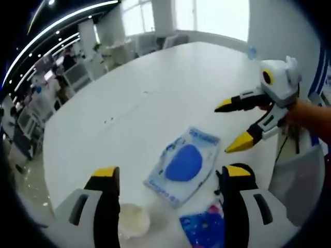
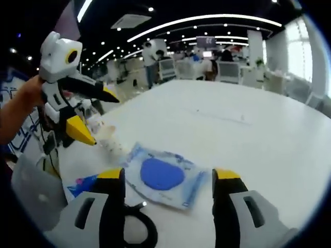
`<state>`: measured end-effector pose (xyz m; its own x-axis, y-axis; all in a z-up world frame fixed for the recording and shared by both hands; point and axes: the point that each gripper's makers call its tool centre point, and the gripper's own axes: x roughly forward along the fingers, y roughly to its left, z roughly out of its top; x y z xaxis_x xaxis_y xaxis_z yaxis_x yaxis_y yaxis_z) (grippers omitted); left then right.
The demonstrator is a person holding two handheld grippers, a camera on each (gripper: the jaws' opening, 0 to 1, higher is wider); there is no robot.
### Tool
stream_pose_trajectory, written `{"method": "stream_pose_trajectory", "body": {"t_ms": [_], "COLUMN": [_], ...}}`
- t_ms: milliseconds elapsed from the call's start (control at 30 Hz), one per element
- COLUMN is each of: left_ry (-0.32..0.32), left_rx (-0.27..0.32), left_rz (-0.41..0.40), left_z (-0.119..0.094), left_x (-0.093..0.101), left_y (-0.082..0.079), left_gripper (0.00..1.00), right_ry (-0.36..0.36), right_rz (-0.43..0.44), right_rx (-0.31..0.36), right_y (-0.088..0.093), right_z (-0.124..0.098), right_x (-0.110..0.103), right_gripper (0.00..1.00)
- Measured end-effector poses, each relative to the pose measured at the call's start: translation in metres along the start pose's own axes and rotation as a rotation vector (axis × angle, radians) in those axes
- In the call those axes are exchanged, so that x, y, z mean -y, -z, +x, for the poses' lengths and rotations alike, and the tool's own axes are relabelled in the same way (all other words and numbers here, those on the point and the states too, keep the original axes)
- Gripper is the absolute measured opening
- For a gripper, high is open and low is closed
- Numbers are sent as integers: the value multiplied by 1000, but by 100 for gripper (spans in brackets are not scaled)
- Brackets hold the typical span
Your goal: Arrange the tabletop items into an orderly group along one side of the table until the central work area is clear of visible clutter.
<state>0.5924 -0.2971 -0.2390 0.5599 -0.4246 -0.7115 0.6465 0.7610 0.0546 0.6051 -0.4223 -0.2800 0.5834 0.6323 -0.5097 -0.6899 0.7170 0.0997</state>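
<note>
Both grippers, left (image 1: 168, 178) and right (image 2: 168, 178), spread empty over flat blue packet (image 1: 183, 164); could slip when pinched.

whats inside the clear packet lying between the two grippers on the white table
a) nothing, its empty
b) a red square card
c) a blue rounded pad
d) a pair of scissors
c: the clear packet on the white table holds a blue rounded pad, also seen in the right gripper view.
</note>
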Motion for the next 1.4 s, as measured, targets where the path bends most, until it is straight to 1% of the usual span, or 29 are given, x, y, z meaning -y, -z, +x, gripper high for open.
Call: {"method": "stream_pose_trajectory", "body": {"t_ms": [100,233,367,467,567,700,800,867,933,1000,1033,1067,1100,1167,1233,1267,1300,1367,1400], "left_ry": [-3,-22,-39,-48,-63,-91,-90,-82,-59,1,21,58,77,116,139,150,186,214,245], "left_rx": [35,51,84,91,87,57,40,23,13,1,-4,-10,-19,-64,-85,-83,-90,-80,-75], "left_rz": [-23,-51,-107,-129,-143,-154,-177,-178,-169,-151,-143,-109,-92,-66,-31,-23,-2,24,49], "left_z": [-14,-30,-46,-54,-62,-72,-76,-78,-80,-78,-78,-76,-74,-69,-66,-64,-63,-61,-60], "left_x": [5,6,7,8,9,9,10,12,16,26,29,36,39,46,50,51,58,63,68], "left_y": [7,26,43,55,71,99,116,128,136,145,149,154,159,175,183,185,189,192,193], "left_gripper": [77,76,76,76,75,75,74,74,72,70,69,67,66,65,65,64,62,60,58], "right_ry": [-21,-53,-82,-114,-145,-179,-201,-222,-238,-256,-260,-264,-268,-273,-283,-286,-290,-292,-294], "right_rz": [-35,-81,-119,-149,-180,-209,-225,-243,-262,-273,-277,-285,-290,-303,-309,-312,-316,-319,-320], "right_rx": [0,-7,-20,-37,-57,-75,-90,-107,-115,-138,-145,-156,-166,-182,-197,-202,-212,-224,-230], "right_y": [-3,-3,-2,1,5,8,11,14,16,22,24,28,30,35,39,41,44,48,49], "right_z": [-6,-9,-7,-2,4,12,17,22,25,29,31,33,34,37,39,39,41,43,43], "right_x": [-12,-29,-45,-60,-73,-89,-98,-106,-113,-119,-121,-123,-124,-126,-128,-129,-130,-131,-131], "right_gripper": [67,67,66,66,66,65,65,64,64,64,63,63,62,62,61,61,60,59,59]}}
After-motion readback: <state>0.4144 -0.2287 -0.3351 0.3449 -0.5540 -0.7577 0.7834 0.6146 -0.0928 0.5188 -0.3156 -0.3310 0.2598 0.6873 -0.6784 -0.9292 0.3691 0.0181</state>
